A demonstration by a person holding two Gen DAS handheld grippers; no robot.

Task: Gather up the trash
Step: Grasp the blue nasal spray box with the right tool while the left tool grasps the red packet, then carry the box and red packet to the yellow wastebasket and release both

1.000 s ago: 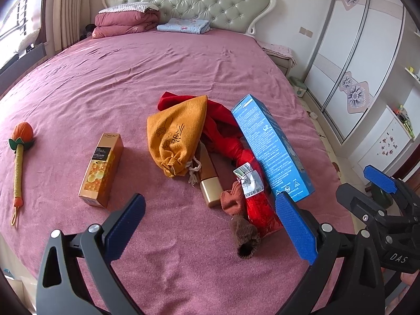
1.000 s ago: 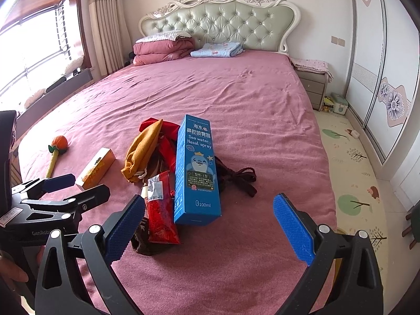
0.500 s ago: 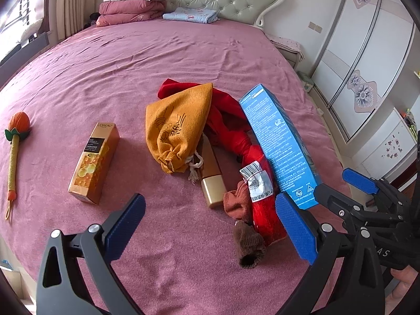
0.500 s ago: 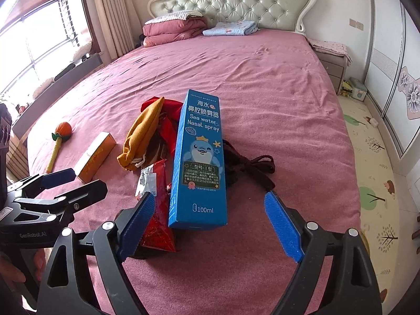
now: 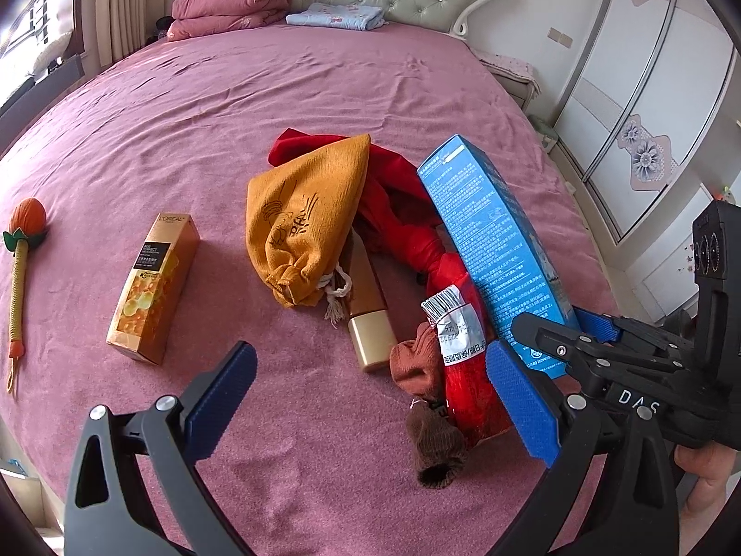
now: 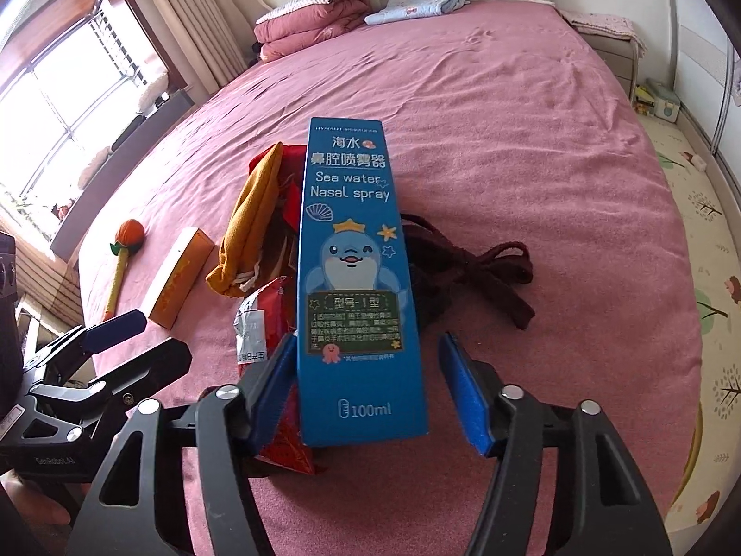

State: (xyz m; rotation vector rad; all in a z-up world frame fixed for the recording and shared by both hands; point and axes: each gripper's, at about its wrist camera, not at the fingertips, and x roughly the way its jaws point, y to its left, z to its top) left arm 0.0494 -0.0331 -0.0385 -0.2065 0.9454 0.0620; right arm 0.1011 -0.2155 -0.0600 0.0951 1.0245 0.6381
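the right tool (image 6: 366,389) is closing its jaws around the near end of the blue nasal spray box (image 6: 356,278), which is lying lengthwise between them on the pink bed (image 6: 532,139); the left pad is sitting at the box's edge while the right pad is still standing clear of it, so the box is not yet clamped. just left of this tool a red snack wrapper (image 6: 273,324) is lying partly under the box, and beyond it a mustard drawstring pouch (image 6: 250,231) and a dark brown strap (image 6: 486,268) to the right. the left tool (image 5: 370,398) is hanging with its jaws wide apart and nothing between them; ahead of it are lying a gold tube (image 5: 368,310), a brown sock (image 5: 430,445) and, further left, an orange cosmetics box (image 5: 155,287) and an orange-headed toy stick (image 5: 21,268).
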